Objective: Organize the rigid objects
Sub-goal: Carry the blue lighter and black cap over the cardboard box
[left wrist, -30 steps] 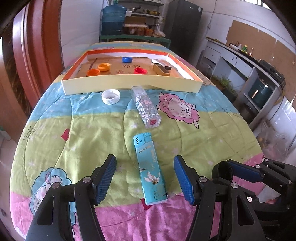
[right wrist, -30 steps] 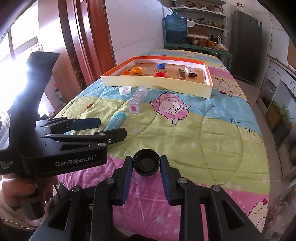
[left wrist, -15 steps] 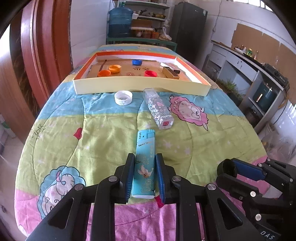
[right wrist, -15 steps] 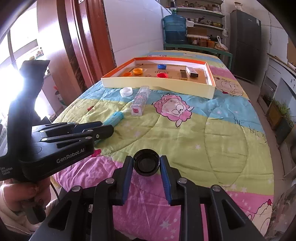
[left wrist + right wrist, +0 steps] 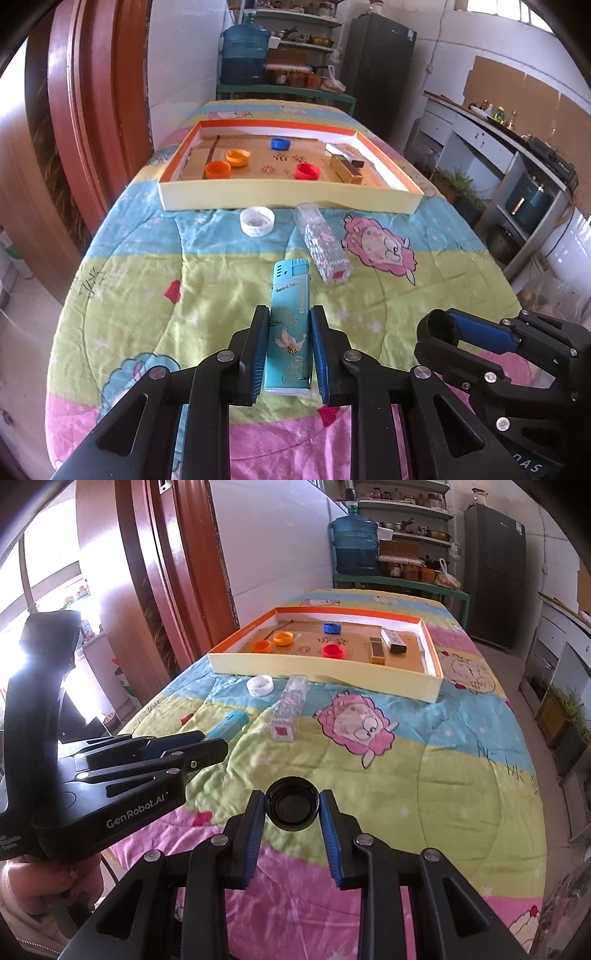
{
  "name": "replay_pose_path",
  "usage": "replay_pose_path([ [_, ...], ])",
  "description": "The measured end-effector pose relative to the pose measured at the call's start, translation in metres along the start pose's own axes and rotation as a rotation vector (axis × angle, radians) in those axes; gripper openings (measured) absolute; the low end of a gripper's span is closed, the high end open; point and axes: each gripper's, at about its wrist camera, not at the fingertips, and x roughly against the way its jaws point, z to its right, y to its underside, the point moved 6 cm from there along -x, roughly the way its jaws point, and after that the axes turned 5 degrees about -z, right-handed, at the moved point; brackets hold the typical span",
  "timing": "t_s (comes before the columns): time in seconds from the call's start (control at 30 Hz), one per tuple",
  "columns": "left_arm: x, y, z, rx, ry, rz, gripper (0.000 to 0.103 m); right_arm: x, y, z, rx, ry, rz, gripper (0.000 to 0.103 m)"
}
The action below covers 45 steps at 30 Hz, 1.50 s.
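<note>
My left gripper [image 5: 289, 325] is shut on a light-blue lighter [image 5: 289, 325] and holds it above the quilt; the lighter also shows in the right wrist view [image 5: 229, 724]. My right gripper [image 5: 292, 805] is shut on a black bottle cap [image 5: 293, 804], seen from the side in the left wrist view [image 5: 437, 326]. A shallow cardboard tray [image 5: 288, 194] at the far end holds two orange caps [image 5: 218, 169], a blue cap [image 5: 280, 143], a red cap [image 5: 307, 171] and small boxes [image 5: 345, 168]. A white cap [image 5: 257, 220] and a clear patterned box [image 5: 325, 243] lie on the quilt before the tray.
The colourful quilt [image 5: 424, 738] covers the whole table. A wooden door frame [image 5: 74, 122] stands left. A blue water jug [image 5: 354, 542] and shelves stand behind the table, a dark fridge [image 5: 493, 568] to the right.
My left gripper closed on the lighter and lifted it off the quilt, moving forward toward the tray. My right gripper kept the black cap and barely moved.
</note>
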Motion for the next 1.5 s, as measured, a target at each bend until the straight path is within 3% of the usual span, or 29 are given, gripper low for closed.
replay_pose_path([
  [0.83,0.003,-0.047,-0.026,0.038,-0.026,0.041,0.023,-0.010,-0.049,-0.002,0.006,-0.022,0.039,0.030],
  [1.5,0.002,-0.112,-0.034,0.012,-0.009,0.104,0.023,-0.020,-0.103,0.020,-0.023,0.000,0.088,0.030],
])
